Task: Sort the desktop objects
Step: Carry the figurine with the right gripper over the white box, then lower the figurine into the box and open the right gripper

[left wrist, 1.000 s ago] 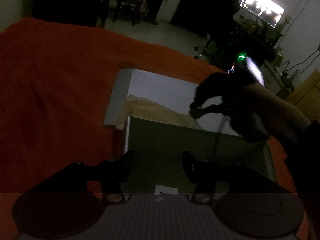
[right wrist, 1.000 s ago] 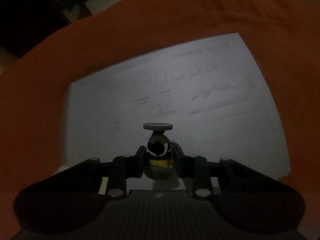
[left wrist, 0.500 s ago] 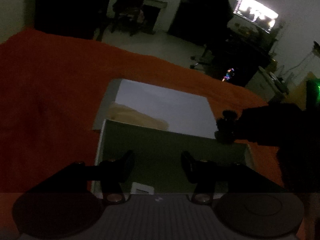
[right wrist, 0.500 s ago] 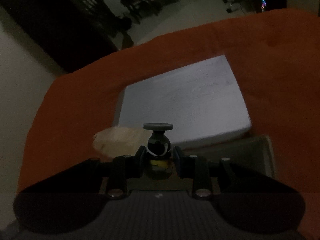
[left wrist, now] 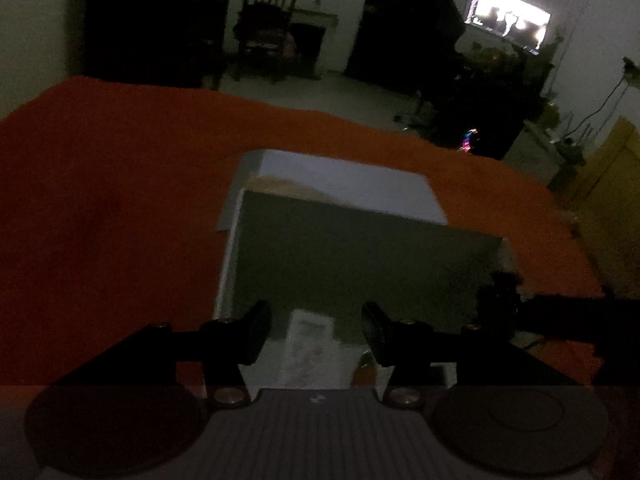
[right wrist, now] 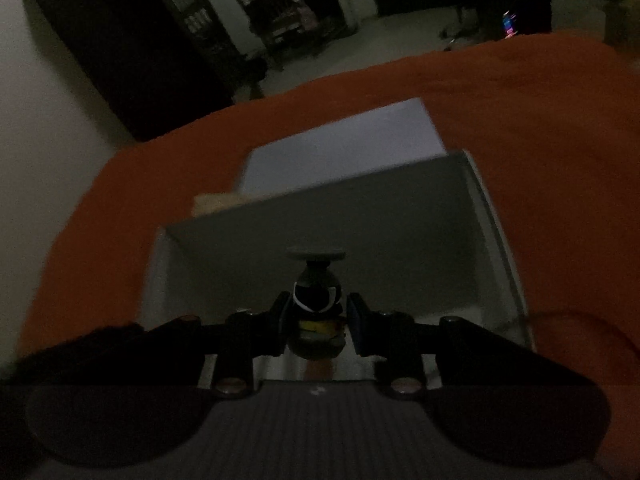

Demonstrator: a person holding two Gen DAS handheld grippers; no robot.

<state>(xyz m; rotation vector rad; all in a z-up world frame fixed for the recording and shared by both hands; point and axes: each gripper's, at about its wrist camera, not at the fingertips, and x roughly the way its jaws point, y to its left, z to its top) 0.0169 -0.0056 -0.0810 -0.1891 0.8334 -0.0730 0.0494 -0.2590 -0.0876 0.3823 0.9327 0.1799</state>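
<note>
Figurine (right wrist: 318,312), earlier over the lid, now over box (right wrist: 400,240).

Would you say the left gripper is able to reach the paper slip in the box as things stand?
Probably yes: the left gripper is open and empty, the paper slip lies just ahead between its fingers, and the box has no lid in the way.

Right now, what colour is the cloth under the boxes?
Orange cloth, clearest in the left wrist view.
</note>
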